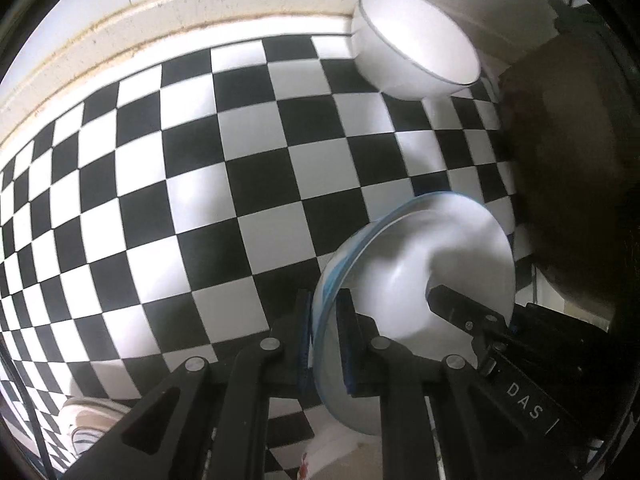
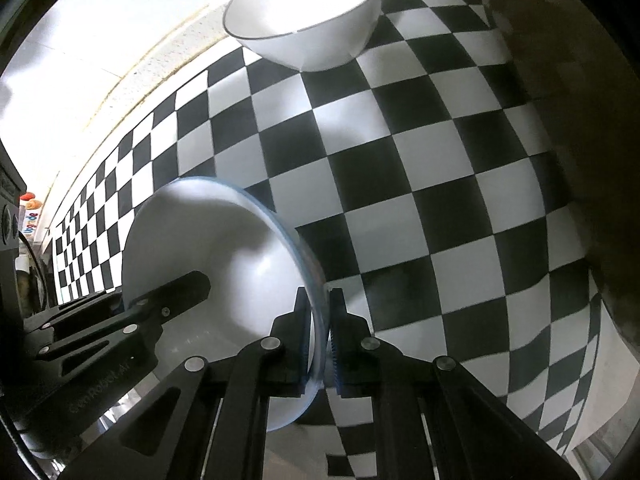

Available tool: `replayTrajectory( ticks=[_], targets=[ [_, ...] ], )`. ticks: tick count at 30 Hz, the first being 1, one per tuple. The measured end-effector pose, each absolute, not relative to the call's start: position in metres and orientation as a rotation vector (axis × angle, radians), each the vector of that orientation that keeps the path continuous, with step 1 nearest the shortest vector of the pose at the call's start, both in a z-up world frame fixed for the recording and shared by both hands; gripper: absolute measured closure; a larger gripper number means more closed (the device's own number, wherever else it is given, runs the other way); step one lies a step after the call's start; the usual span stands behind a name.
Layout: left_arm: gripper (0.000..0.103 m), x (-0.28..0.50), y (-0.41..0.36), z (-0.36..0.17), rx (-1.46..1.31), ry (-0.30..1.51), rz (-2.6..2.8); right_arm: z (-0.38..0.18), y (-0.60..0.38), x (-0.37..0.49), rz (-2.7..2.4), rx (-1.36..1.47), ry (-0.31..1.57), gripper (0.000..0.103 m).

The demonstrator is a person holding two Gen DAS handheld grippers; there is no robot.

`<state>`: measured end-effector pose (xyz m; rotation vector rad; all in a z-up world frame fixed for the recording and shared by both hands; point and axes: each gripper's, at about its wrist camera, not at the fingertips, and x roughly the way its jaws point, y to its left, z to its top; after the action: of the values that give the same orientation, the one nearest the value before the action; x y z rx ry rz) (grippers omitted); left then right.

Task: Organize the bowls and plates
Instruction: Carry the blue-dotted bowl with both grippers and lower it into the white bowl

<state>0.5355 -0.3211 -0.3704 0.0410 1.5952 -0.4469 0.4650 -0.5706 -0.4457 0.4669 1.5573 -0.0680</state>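
- Left gripper (image 1: 324,344): jaws closed on the rim of the blue-edged plate (image 1: 420,272), one pad on each face of the rim.
- Right gripper (image 2: 320,344): jaws likewise closed on the plate's rim, at the side opposite the left gripper. The plate is therefore carried by both, tilted and clear of the cloth.
- White bowl (image 1: 412,56): stands upright on the checkered cloth (image 1: 200,160), well beyond the plate, near the cloth's far edge.
- Judgement: the step in hand appears to be carrying the plate to its place. Both grips sit only on the thin rim, so the two hands should travel together, level the plate before lowering, and release only once it is seated.
- Surface: black-and-white checkered cloth; beyond the bowl, a pale, stained ledge (image 1: 180,12).
- Room: a shoe (image 1: 86,424) shows below the cloth's near edge.
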Motion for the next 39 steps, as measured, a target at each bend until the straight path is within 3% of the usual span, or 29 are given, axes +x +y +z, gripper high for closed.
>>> replayTrajectory(
  ticks=[12,18,39],
  targets=[
    [0.093,0.496,-0.316,-0.304,0.056,1.539,-0.514,-0.379,-0.548,0.435,-0.034,0.442,1.498,0.093],
    [0.093,0.465,-0.307,-0.298,0.091,1.553,-0.546,-0.357,-0.541,0.391,-0.028,0.449,1.496,0.093],
    [0.093,0.414,-0.295,-0.354,0.184,1.684,-0.515,-0.413,-0.514,0.331,-0.028,0.479,1.610,0.093]
  ],
)
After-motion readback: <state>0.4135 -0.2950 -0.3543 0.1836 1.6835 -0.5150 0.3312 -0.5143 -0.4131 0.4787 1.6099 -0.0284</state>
